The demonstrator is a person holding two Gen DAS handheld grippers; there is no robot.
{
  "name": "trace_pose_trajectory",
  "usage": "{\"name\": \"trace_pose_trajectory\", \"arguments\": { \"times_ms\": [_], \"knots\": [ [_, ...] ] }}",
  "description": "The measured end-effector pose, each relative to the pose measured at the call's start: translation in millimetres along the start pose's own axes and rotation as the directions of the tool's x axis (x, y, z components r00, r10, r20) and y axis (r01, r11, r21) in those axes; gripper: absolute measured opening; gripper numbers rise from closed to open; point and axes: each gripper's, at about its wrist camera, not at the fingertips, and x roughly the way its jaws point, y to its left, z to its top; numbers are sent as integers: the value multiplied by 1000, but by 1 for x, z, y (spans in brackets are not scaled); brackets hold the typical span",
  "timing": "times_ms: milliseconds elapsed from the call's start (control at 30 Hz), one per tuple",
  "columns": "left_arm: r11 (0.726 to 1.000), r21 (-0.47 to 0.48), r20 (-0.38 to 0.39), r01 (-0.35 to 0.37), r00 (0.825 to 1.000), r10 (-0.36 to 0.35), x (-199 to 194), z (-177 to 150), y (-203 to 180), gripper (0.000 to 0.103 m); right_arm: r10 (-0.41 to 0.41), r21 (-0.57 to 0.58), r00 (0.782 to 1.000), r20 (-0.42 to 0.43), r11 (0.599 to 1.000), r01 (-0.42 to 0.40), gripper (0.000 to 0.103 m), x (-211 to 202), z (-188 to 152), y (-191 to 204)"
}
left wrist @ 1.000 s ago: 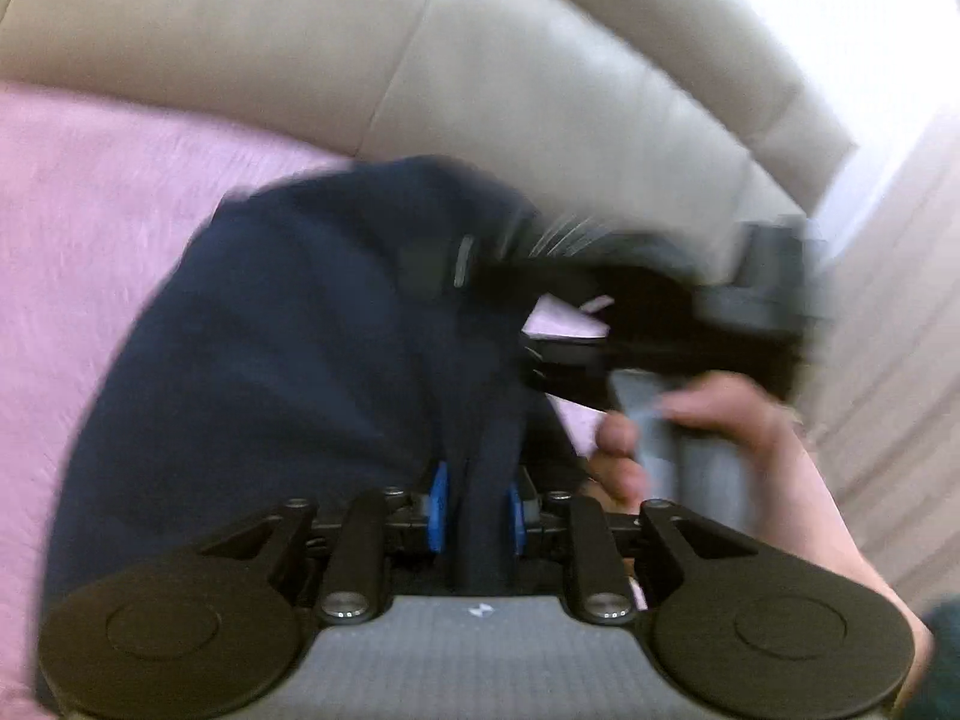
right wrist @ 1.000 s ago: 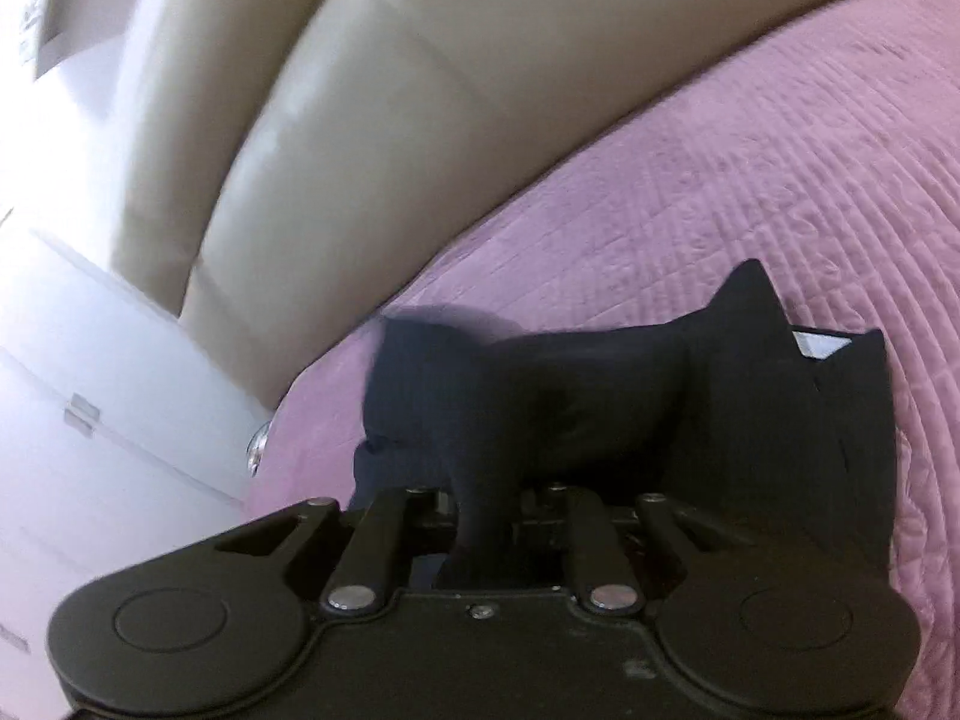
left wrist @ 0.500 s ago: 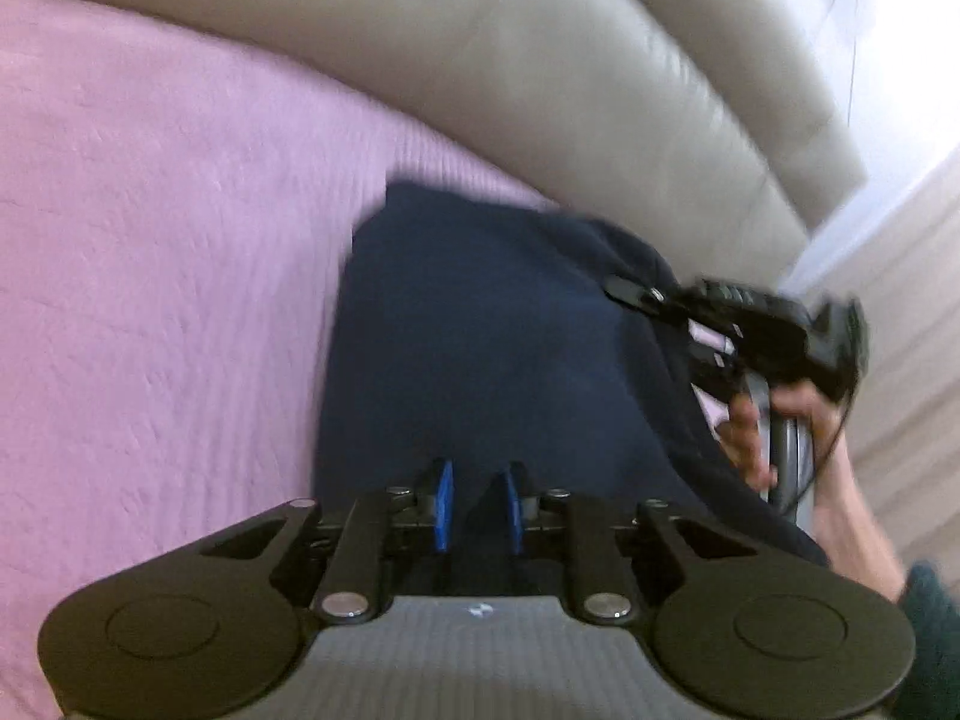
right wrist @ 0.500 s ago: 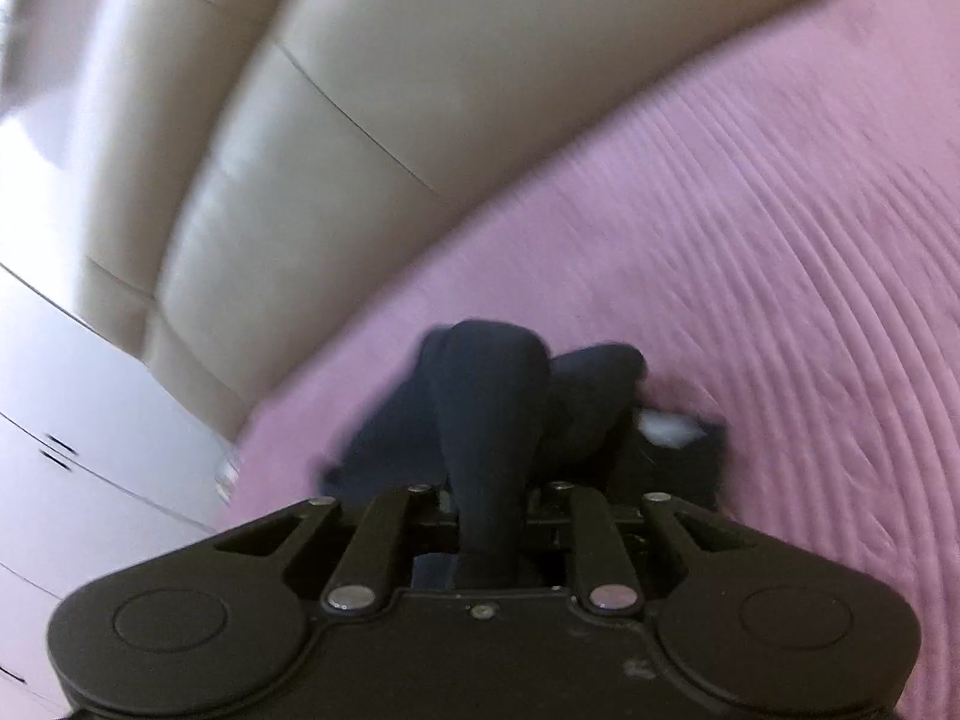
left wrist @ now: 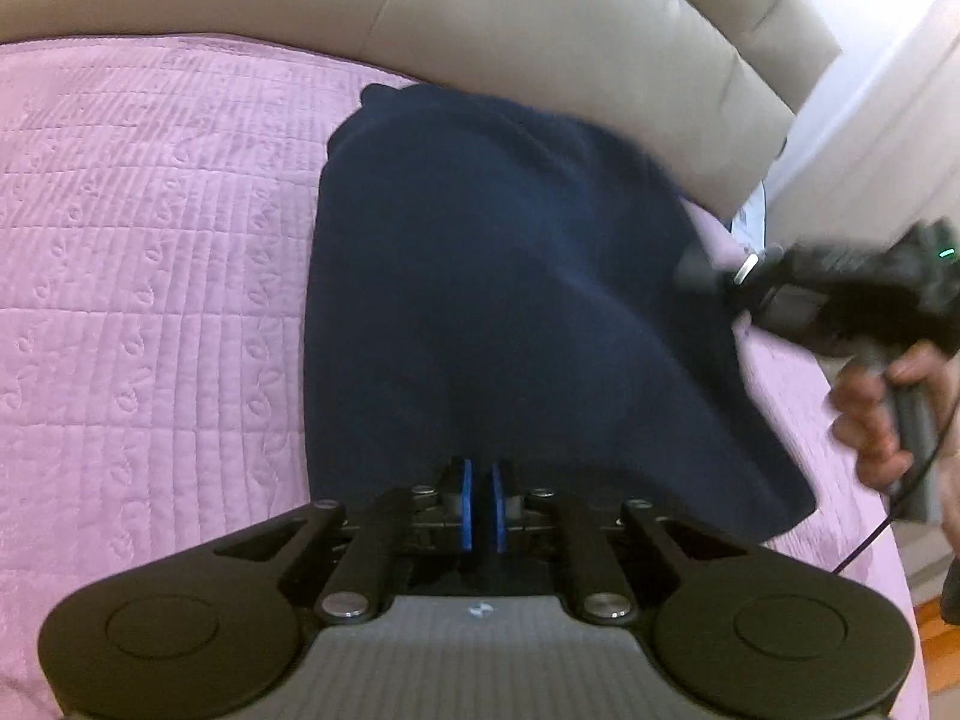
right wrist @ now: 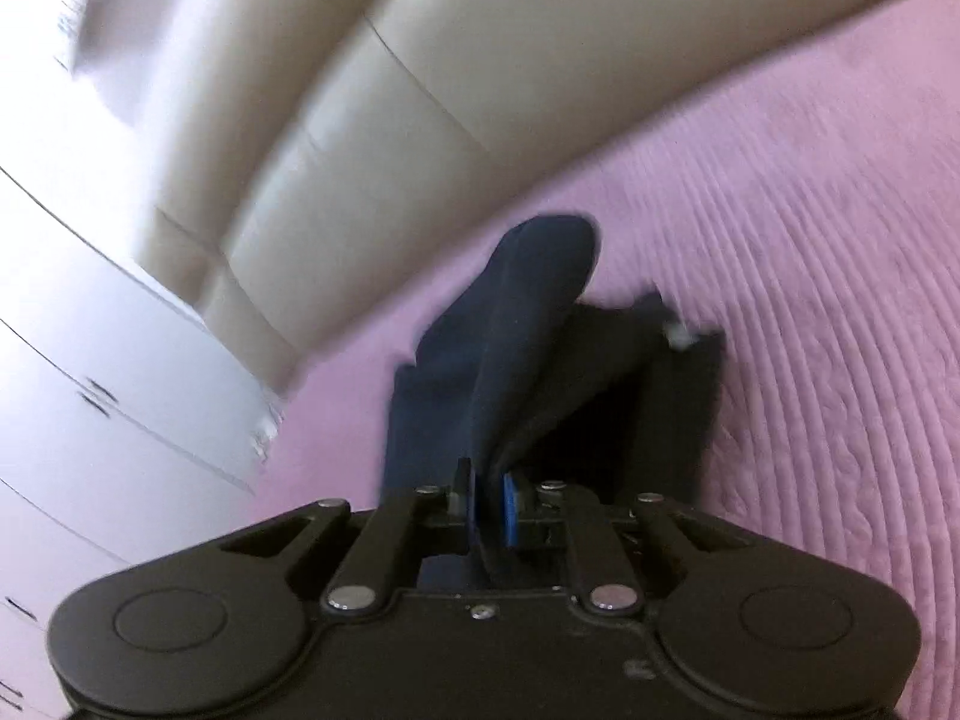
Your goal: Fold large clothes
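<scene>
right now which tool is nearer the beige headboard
Right. In the left wrist view the right tool grips the navy garment at its edge just below the beige headboard. The left tool pinches the garment's near edge, farther out on the pink bedspread.

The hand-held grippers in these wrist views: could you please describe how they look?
Each hand-held gripper, left and right, has black linkage arms, round black discs, silver pivot screws and blue finger pads. The left body is ribbed grey. The right shows a grey handle, black cable and green light.

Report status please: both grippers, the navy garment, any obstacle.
Left gripper shut on navy garment. Right gripper shut on it too. Garment on pink bedspread, against beige headboard. No obstacle seen.
</scene>
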Motion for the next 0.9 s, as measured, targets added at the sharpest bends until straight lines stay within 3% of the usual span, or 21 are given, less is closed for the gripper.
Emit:
{"name": "trace_pose_trajectory", "arguments": {
  "times_ms": [100, 167, 233, 267, 300, 333, 433, 467, 500, 600, 633, 700, 767, 800, 833, 900],
  "knots": [
    [999, -19, -19, 26, 999, -26, -4, -3, 2, 10, -156, 24, 983, -99, 987, 159, 14, 22, -10, -29],
    [997, -42, -43, 62, 997, -63, -3, -5, 3, 10, -142, 99, 983, -114, 983, 154, 32, 23, -18, -42],
    [999, -3, -46, 45, 998, -45, -1, -8, -3, 10, -107, 159, 991, -83, 980, 120, 55, 14, -21, -43],
    [999, 27, -43, 24, 999, -22, -2, -9, -8, 10, -93, 157, 992, -84, 982, 105, 61, 7, -24, -41],
    [999, 43, -39, 11, 999, -10, -1, -10, -10, 10, -89, 126, 991, -99, 987, 102, 76, 1, -28, -35],
    [999, 49, -39, 5, 999, -3, -2, -10, -11, 10, -100, 90, 988, -122, 990, 111, 81, -4, -34, -29],
    [999, 40, -45, 14, 999, -12, -3, -11, -12, 10, -150, 12, 959, -239, 987, 158, 79, -5, -60, -15],
    [999, 43, -46, 15, 999, -13, -4, -11, -12, 10, -154, 2, 953, -262, 987, 160, 67, -7, -69, -12],
    [999, 47, -47, 17, 999, -14, -4, -11, -13, 10, -156, -8, 964, -214, 987, 158, 19, -16, -75, -5],
    [998, 57, -48, 14, 999, -11, -4, -11, -15, 10, -77, -96, 997, -21, 993, 75, 17, -55, -77, 20],
    [998, 55, -45, 11, 999, -8, -5, -11, -15, 10, -96, -100, 995, -23, 991, 93, 17, -58, -78, 20],
    [999, 42, -48, 27, 999, -25, -5, -11, -14, 11, -187, -55, 976, -112, 982, 182, 17, -41, -85, -2],
    [999, 31, -59, 30, 998, -29, -3, -11, -13, 11, -289, -96, 931, -225, 957, 274, 23, -18, -91, -23],
    [999, 34, -67, 37, 997, -35, 0, -12, -14, 11, -311, -108, 918, -247, 950, 292, 36, -15, -87, -27],
    [998, 33, -73, 46, 996, -43, 1, -12, -14, 11, -308, -101, 917, -252, 951, 292, 47, -15, -78, -26],
    [998, 47, -75, 40, 997, -37, 2, -12, -16, 11, -294, -137, 925, -240, 954, 267, 53, -18, -53, -10]
  ]
}}
